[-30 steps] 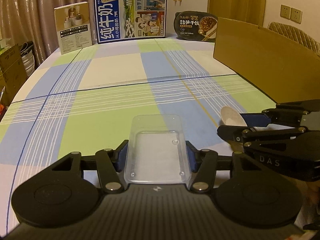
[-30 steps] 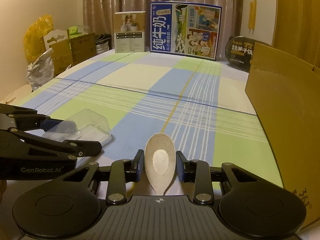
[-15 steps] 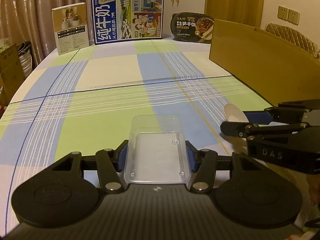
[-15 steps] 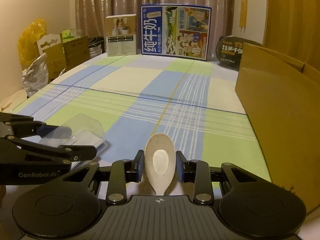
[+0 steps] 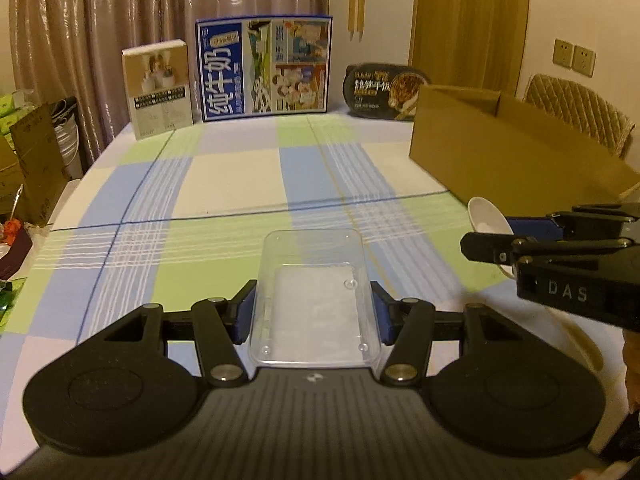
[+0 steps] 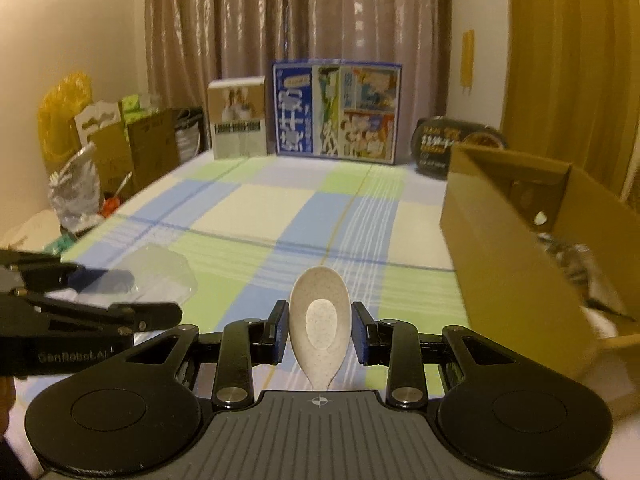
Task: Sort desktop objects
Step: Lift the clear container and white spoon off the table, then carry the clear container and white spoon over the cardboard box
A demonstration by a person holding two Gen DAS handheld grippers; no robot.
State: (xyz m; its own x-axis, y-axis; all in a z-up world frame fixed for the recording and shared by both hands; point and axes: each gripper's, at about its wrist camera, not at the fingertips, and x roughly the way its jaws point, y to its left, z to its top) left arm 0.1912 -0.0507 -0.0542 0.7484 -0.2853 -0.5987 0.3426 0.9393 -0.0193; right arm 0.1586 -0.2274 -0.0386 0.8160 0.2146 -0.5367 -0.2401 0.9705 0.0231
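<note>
The left gripper (image 5: 314, 308) pinches a clear plastic tray (image 5: 314, 300) by its two long sides, above the checked tablecloth (image 5: 232, 184). The right gripper (image 6: 320, 330) pinches a pale spoon (image 6: 320, 312), its handle end hidden behind the gripper body. Beside it stands a cardboard box (image 6: 508, 264), its near end cut off and its contents too blurred to tell.
</note>
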